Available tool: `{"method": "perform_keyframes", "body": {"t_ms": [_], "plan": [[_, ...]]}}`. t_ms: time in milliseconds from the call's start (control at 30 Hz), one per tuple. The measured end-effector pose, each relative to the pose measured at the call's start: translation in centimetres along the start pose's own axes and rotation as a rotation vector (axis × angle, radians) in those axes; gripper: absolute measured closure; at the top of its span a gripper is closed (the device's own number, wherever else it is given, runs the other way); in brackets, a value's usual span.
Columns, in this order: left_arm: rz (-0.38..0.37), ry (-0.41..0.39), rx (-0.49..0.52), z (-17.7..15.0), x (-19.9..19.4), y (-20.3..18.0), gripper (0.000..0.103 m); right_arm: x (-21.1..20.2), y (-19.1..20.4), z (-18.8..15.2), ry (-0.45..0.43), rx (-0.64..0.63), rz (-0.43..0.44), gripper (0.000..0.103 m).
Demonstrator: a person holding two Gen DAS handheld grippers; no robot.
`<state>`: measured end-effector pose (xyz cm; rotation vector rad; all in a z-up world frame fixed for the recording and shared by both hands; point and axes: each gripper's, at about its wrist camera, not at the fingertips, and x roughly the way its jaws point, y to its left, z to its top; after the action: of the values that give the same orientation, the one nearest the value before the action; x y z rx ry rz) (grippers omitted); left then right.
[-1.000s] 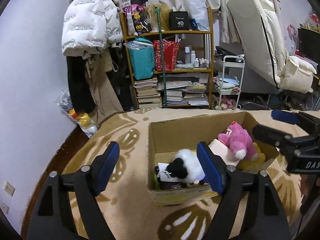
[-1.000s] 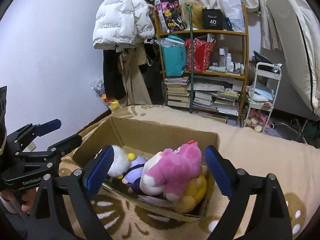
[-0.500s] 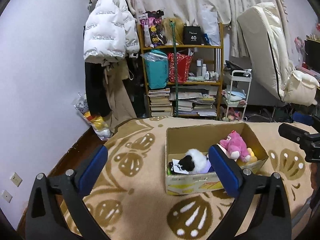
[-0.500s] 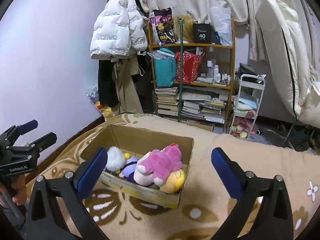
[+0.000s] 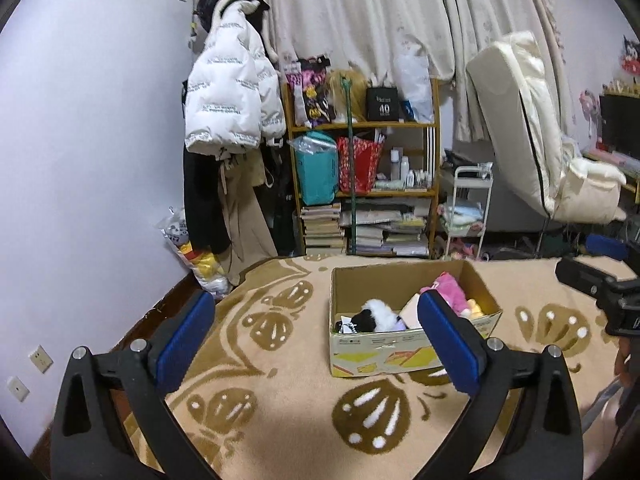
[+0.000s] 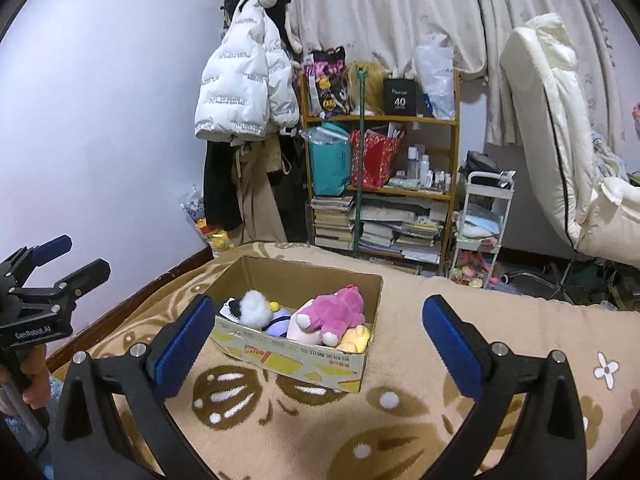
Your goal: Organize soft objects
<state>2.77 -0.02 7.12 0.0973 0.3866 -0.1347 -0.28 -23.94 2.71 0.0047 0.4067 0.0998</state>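
Observation:
A cardboard box (image 5: 384, 346) (image 6: 288, 354) stands on the tan patterned blanket. Inside lie a pink plush (image 5: 450, 288) (image 6: 334, 312), a black-and-white plush (image 5: 370, 318) (image 6: 250, 306), a purple one (image 6: 276, 320) and a yellow one (image 6: 354, 338). My left gripper (image 5: 316, 336) is open and empty, back from the box on its near left side. My right gripper (image 6: 316, 332) is open too, nothing between its blue pads, held back in front of the box. Each gripper shows at the edge of the other's view, the right gripper (image 5: 596, 280) and the left gripper (image 6: 48, 264).
The blanket (image 5: 280, 380) covers a bed that ends near the purple wall (image 5: 100, 160). Beyond stand a wooden shelf (image 5: 364, 184) of books and bags, hanging coats (image 5: 232, 96), a white cart (image 5: 468, 208) and a cream chair (image 5: 540, 140). A hand (image 6: 34, 376) holds the left gripper's handle.
Both grippers have pulled back and up from the box, which now looks smaller and farther. Their jaws have spread a little wider. The plush toys stay in the box.

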Motion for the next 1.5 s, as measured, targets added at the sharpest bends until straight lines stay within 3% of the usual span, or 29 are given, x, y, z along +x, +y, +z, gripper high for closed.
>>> {"method": "perform_keyframes", "body": {"t_ms": [233, 533, 1500], "plan": [[0.019, -0.065, -0.007, -1.3, -2.3, -0.3, 0.003, -2.0, 0.3, -1.1, -0.046, 0.001, -0.028, 0.000], [0.052, -0.059, 0.033, -3.8, -1.9, -0.6, 0.003, -2.9, -0.4, -2.9, -0.112, 0.026, -0.042, 0.000], [0.055, -0.020, -0.004, -5.9, 0.4, 0.4, 0.003, 0.1, -2.3, -4.8, -0.048, 0.075, -0.094, 0.000]]}}
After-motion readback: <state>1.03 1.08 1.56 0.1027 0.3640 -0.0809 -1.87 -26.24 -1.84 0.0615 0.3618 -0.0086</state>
